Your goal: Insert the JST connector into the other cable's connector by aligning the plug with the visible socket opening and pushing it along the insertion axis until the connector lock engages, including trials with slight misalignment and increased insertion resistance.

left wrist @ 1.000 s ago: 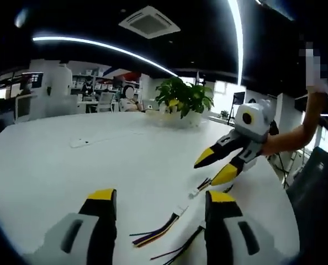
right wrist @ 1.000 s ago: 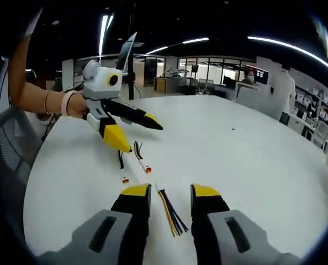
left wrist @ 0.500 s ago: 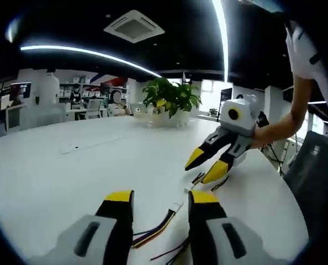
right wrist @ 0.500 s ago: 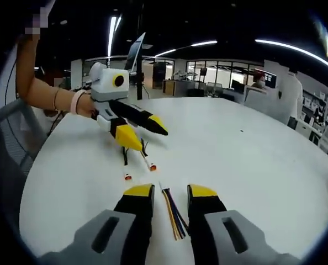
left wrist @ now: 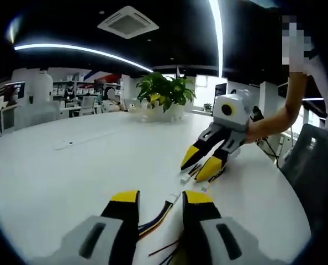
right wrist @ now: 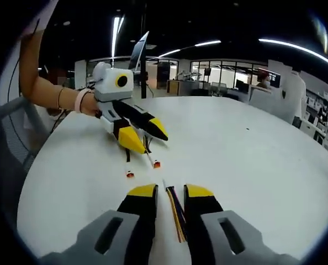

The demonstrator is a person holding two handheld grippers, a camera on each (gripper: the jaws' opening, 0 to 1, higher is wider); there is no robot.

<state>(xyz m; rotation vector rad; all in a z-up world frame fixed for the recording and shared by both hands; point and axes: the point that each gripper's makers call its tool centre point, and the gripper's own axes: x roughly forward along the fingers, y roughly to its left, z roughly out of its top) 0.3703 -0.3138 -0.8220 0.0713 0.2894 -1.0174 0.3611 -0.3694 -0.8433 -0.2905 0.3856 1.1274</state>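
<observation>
In the left gripper view a cable of coloured wires [left wrist: 157,215] lies on the white table [left wrist: 70,176] between my left gripper's [left wrist: 161,197] yellow-tipped jaws, which stand open with a gap. Its small white connector [left wrist: 175,197] lies just ahead. Beyond it my right gripper [left wrist: 199,164] is open, tips down over another connector [left wrist: 185,178]. In the right gripper view yellow, blue and black wires [right wrist: 175,212] lie between my right gripper's [right wrist: 170,191] narrowly open jaws. Two orange-tipped connectors [right wrist: 156,164] [right wrist: 130,174] lie ahead, below the open left gripper [right wrist: 146,135].
A potted plant [left wrist: 165,91] stands at the table's far side. The person's arms [left wrist: 274,118] [right wrist: 48,94] reach in from the table's edge, where a dark chair [left wrist: 313,165] stands. Desks and people are far behind.
Both grippers' jaws have narrowed around the wires between them, the left one markedly. The two grippers have come closer to each other and lower over the cables.
</observation>
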